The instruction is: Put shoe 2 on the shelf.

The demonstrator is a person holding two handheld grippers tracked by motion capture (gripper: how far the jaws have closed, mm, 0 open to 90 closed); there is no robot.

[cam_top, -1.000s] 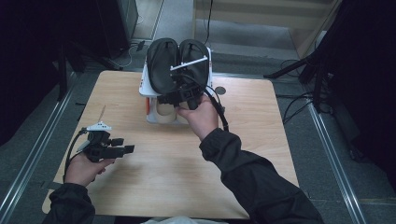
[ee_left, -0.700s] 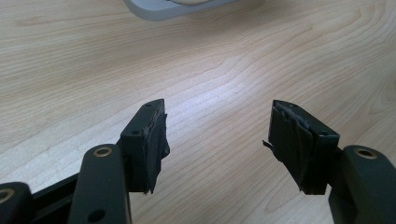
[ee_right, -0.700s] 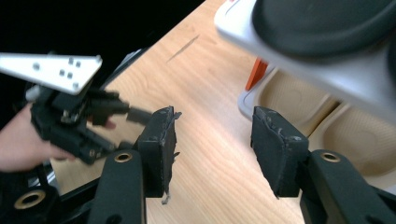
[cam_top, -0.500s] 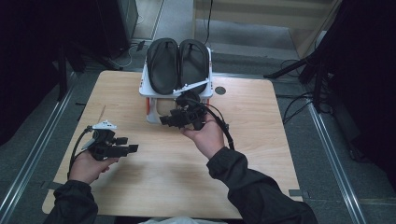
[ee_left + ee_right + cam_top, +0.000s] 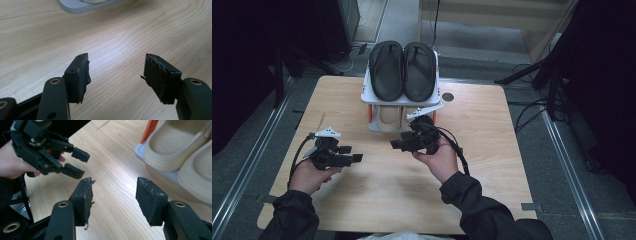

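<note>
Smooth black rubber sandals (image 5: 403,71) top a white rack (image 5: 368,93); ridged cream pair (image 5: 185,150) below. Right gripper (image 5: 113,195) has just been opening, empty. Left gripper (image 5: 116,75) gapes empty over woodgrain table (image 5: 492,150)

Sandals (image 5: 403,70) atop rack (image 5: 373,95); slippers (image 5: 190,152) inside; tools before it.

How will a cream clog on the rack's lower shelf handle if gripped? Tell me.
The cream clog looks thick, foam-like: probably light, giving under the pads. Its rounded, smooth wall may slip, so grip the rim. The right gripper stands open, empty.
</note>
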